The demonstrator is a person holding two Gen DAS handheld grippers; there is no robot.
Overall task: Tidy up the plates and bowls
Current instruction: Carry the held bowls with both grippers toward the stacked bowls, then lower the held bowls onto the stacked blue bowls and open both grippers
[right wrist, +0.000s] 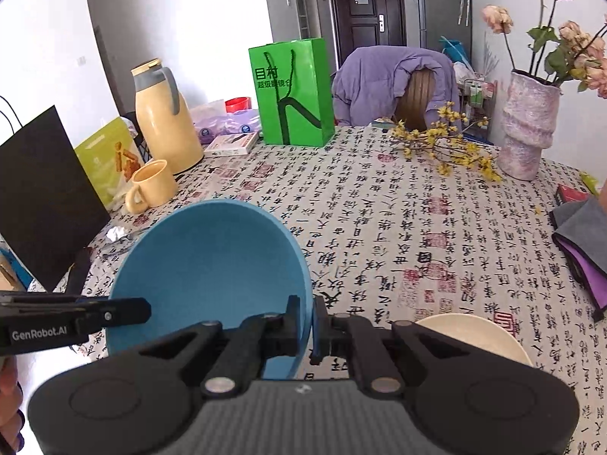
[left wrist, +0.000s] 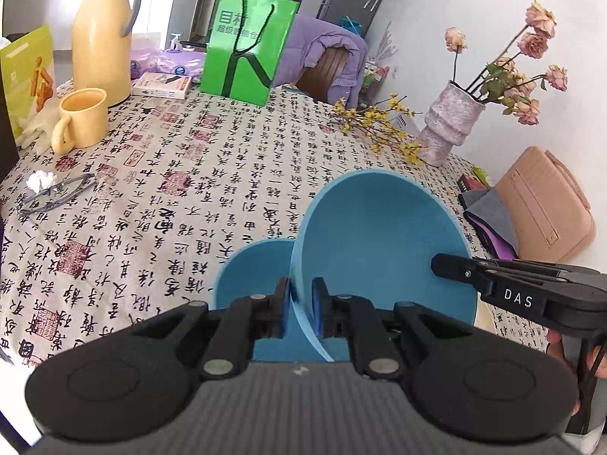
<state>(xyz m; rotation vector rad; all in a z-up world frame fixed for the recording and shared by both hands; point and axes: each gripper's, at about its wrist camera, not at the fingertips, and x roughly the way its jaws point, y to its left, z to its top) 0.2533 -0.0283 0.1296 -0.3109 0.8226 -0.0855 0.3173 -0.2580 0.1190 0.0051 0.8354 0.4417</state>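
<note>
a: both grippers are clamped on the big blue bowl (left wrist: 383,239). the left gripper (left wrist: 301,311) pinches its near-left rim, jaws narrow with only the wall between them. the right gripper (right wrist: 313,326) pinches the opposite rim the same way. the bowl hangs tilted above the table (left wrist: 189,197), clear of the cloth as far as i can tell.

b: and the next bowl?

a: a smaller blue bowl (left wrist: 254,265) sits just left of and behind the big one in the left view. a cream plate (right wrist: 474,335) lies low right in the right view, partly behind the right gripper.

b: so how to do this well?

a: my judgement: keep both hands moving together so the rim isn't twisted, level the bowl before lowering, and let go only once its base rests flat. i can't tell yet where it's meant to go.

b: any writing?

a: "das" on the side of the right gripper, "genrobot.ai" on the left one. the green bag (right wrist: 292,94) has chinese print, its top line reading "目村". the tablecloth is covered in calligraphy and red seals.
</note>
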